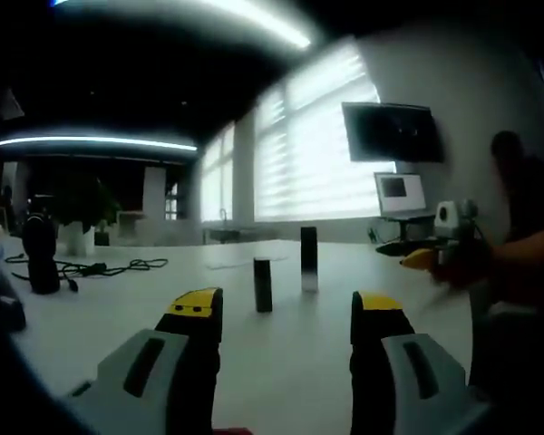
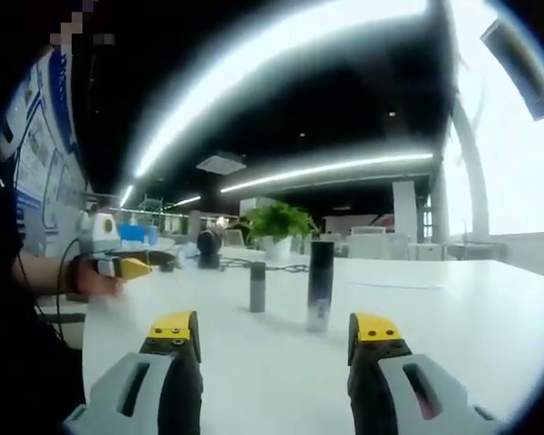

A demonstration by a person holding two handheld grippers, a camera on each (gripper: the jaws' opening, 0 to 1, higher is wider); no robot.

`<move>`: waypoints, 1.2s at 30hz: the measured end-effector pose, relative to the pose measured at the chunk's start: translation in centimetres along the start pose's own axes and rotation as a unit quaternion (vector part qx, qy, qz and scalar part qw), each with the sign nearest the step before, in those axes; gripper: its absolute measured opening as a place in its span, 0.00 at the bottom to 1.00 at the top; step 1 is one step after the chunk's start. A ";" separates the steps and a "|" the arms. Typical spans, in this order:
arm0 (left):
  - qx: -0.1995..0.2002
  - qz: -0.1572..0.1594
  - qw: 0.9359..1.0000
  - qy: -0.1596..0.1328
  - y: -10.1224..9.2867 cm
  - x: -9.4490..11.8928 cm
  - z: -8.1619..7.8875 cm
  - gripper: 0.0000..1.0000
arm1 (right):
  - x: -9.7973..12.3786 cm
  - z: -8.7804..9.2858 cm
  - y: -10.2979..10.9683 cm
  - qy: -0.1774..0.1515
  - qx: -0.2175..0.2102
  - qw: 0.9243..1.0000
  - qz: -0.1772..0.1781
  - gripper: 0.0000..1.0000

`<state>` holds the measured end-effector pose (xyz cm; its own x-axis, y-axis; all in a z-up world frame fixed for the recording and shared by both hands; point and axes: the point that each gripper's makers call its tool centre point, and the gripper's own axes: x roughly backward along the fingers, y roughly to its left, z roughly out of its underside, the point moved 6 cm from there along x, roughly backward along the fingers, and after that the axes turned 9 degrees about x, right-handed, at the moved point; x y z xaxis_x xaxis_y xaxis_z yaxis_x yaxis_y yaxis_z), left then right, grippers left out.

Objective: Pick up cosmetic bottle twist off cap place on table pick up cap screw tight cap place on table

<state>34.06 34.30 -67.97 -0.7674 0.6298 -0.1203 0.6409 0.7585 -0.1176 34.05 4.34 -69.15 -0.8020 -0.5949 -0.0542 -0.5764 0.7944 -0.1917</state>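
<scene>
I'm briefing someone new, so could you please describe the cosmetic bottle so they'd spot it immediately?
On the white table, two dark upright cylinders stand close together ahead of the open jaws. The cosmetic bottle is the taller one, black on top and fading to clear at its base, unlike the shorter, plain grey cap beside it.

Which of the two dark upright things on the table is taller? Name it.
The cosmetic bottle, with its dark top and pale lower end, is the taller. The small cap to its left in the right gripper view is shorter and plain grey.
</scene>
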 end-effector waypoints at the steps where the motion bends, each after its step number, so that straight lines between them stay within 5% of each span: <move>1: -0.001 -0.001 1.000 0.002 0.0 0.0 0.0 0.47 | 0.0 0.0 0.0 0.001 0.001 1.000 -0.001 0.59; 23: 0.002 -0.004 1.000 0.011 0.3 -0.3 0.3 0.47 | -0.1 0.0 0.0 -0.001 0.005 1.000 -0.002 0.59; 36: 0.037 -0.037 0.999 0.011 1.6 -0.8 0.3 0.46 | -0.2 0.1 -0.2 0.000 -0.007 1.000 -0.003 0.58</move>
<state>35.72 34.98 -68.40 -0.8128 0.5761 -0.0864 0.5807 0.7896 -0.1984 34.35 4.28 -69.19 -0.7981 -0.6002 -0.0537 -0.5838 0.7922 -0.1781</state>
